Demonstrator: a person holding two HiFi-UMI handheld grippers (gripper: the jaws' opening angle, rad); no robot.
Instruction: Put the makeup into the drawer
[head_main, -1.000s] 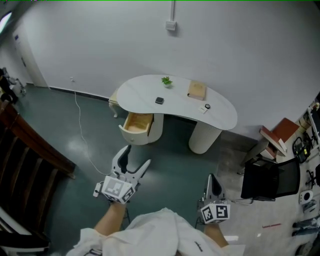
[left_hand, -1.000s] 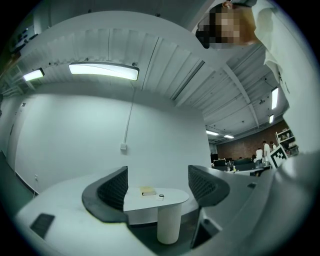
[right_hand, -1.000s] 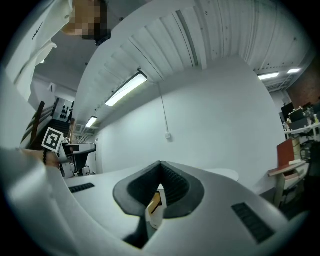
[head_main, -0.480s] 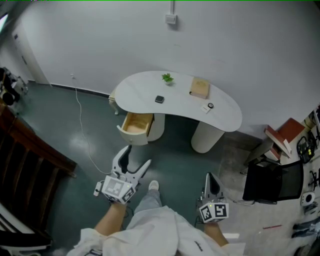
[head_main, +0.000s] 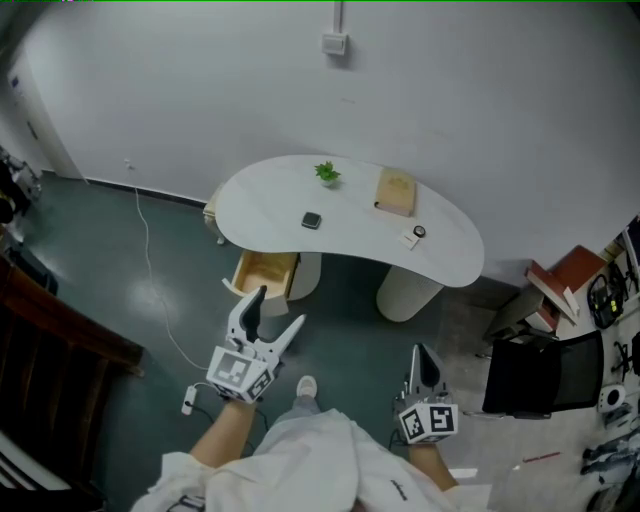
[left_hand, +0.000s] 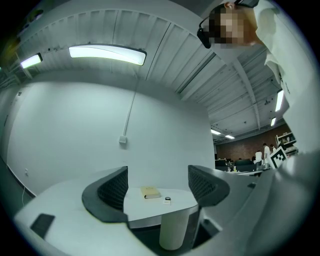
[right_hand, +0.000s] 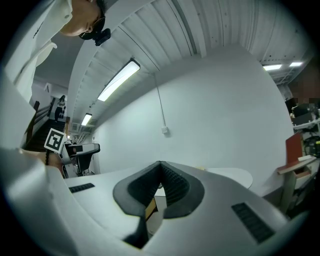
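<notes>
Well, the small dark square makeup compact (head_main: 312, 220) lies well ahead on the white curved table (head_main: 455, 262); left gripper (head_main: 278, 310), spread and empty, is nearer, right gripper (head_main: 424, 362) clenched on nothing.

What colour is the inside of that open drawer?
The drawer is light tan wood; head view.

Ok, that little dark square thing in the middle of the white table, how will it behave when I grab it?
The dark square thing lies flat and low on the white table, so it probably won't roll or tip. It looks small, so likely light. The top looks smooth, so a nudge may slide it.
</notes>
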